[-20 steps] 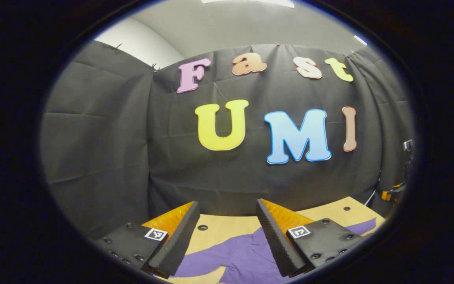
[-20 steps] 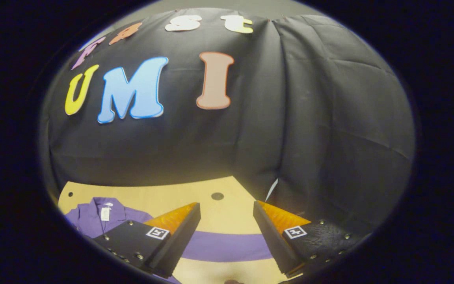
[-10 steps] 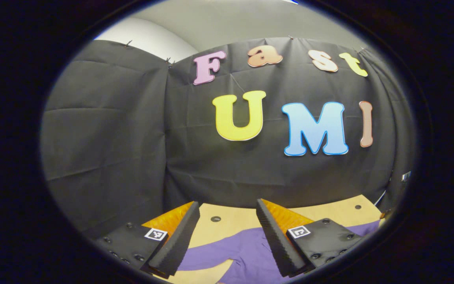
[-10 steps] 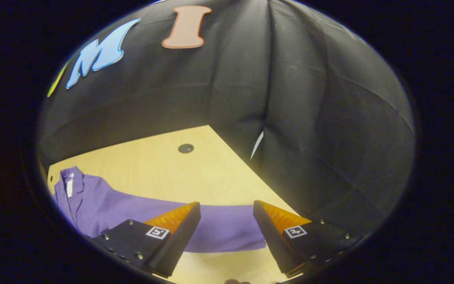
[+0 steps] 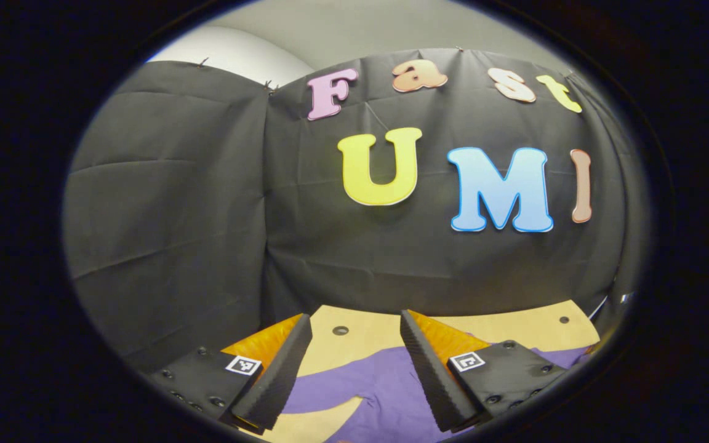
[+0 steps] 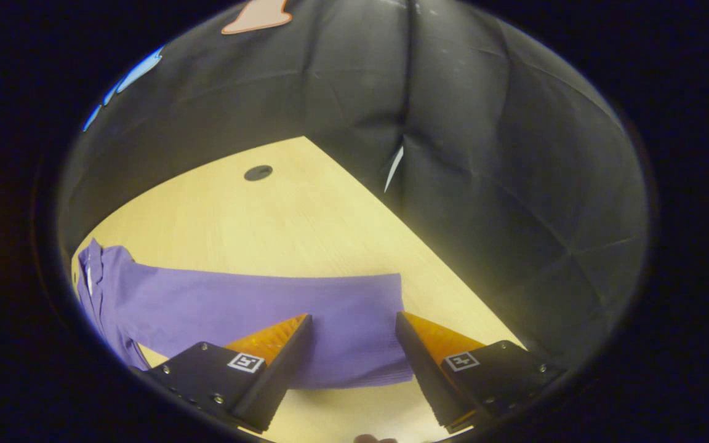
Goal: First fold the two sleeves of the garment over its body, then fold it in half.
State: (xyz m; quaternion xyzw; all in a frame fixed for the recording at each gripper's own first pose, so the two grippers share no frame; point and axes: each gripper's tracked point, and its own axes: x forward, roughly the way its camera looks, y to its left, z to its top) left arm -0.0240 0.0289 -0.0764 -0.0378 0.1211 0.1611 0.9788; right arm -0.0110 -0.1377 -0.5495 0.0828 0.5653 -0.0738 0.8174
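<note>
Since a second ago the left gripper (image 5: 354, 363) has drifted only a little: in the left gripper view the table's (image 5: 514, 323) far edge sits slightly higher and more of the purple garment (image 5: 379, 394) spreads between its fingers. Its jaws stand spread, nothing between them, hanging above the cloth. One sleeve (image 5: 324, 389) curves off to the left of the shirt body, lying flat on the pale wood.

The right gripper (image 6: 354, 354) has changed far more. It has tipped downward, so that in the right gripper view the booth wall has slid up and the tabletop (image 6: 280, 215) takes up much of the middle. The other sleeve (image 6: 280, 304), a thin strip a second ago, now stretches out long and flat, from the collar (image 6: 93, 271) at the far left to its cuff end just ahead of the spread fingers. The jaws are wide apart and hold nothing.

A dark round hole (image 6: 258, 173) marks the table beyond the sleeve. The black cloth wall (image 6: 484, 184) closes in along the right edge of the table.
</note>
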